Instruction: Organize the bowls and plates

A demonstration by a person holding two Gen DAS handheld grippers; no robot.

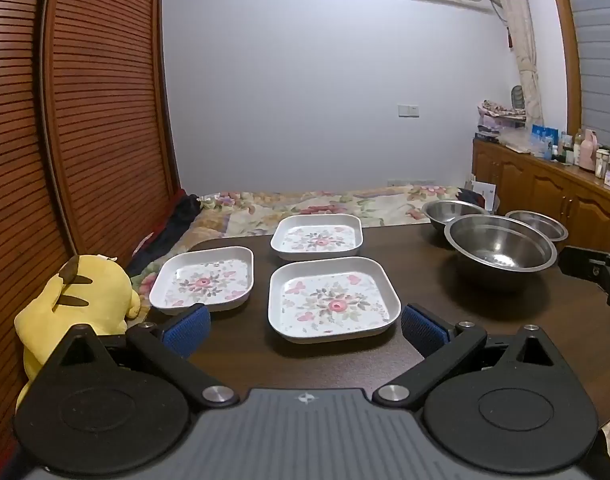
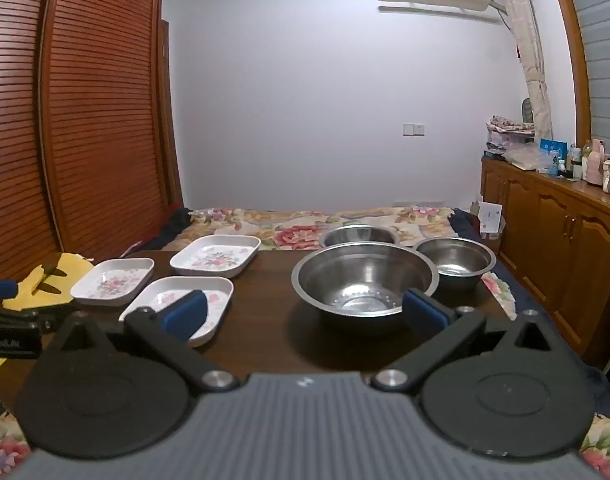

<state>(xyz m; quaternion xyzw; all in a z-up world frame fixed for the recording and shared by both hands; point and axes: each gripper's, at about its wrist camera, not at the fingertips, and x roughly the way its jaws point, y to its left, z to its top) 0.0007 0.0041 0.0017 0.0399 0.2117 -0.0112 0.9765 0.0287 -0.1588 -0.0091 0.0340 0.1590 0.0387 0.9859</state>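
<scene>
Both tools were spread wide and empty: the left tool (image 1: pixel 305 326) faced the nearest white square floral plate (image 1: pixel 332 300) on the dark wooden worktop (image 1: pixel 465 312), the right tool (image 2: pixel 305 310) the large steel bowl (image 2: pixel 365 280). Stacking probably came next; a rim pinch at the near edge would suit. Two more floral plates (image 1: pixel 203 278) and two smaller steel bowls (image 2: pixel 455 260) lay close behind, and a yellow plush toy (image 1: pixel 85 300) crowded the left edge.

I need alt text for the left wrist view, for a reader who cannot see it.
The open left gripper hovers low over a dark wooden table, facing three square floral plates lying apart. Three steel bowls stand at the right, and a yellow plush toy sits at the left edge.
</scene>
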